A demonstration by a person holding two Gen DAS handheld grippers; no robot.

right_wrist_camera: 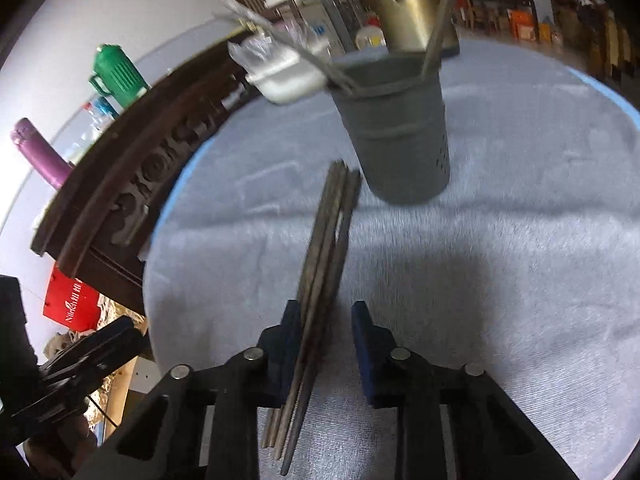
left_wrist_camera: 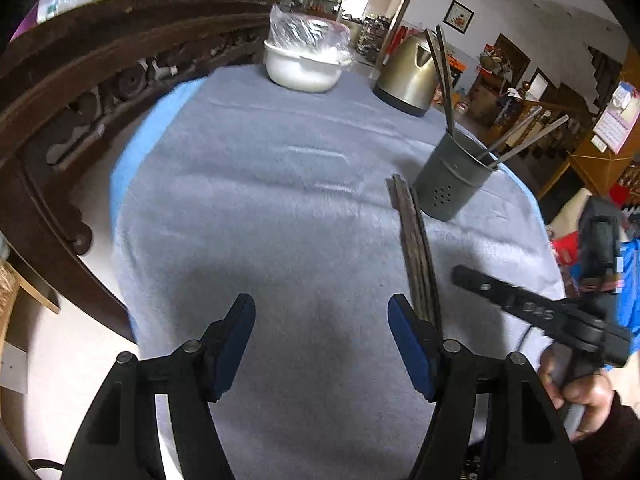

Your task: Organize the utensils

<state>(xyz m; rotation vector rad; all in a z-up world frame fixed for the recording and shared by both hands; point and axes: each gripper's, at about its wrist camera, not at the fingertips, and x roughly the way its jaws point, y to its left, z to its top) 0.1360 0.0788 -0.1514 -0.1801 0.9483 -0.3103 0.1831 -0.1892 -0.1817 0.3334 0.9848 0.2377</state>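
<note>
A bundle of dark chopsticks (left_wrist_camera: 416,248) lies on the grey-blue cloth (left_wrist_camera: 260,200), pointing toward a grey perforated utensil holder (left_wrist_camera: 452,180) that holds several chopsticks. My left gripper (left_wrist_camera: 320,344) is open and empty, its right finger beside the bundle's near end. In the right wrist view the bundle (right_wrist_camera: 324,256) runs between the open jaws of my right gripper (right_wrist_camera: 326,344), close to the left pad (right_wrist_camera: 290,344); the pads do not clamp it. The holder (right_wrist_camera: 400,128) stands just beyond the bundle's far end. The right gripper also shows in the left wrist view (left_wrist_camera: 560,312).
A white bowl with a plastic bag (left_wrist_camera: 304,60) and a gold kettle (left_wrist_camera: 408,72) stand at the table's far side. A carved dark wooden frame (left_wrist_camera: 80,100) curves along the left. The table edge drops off at right.
</note>
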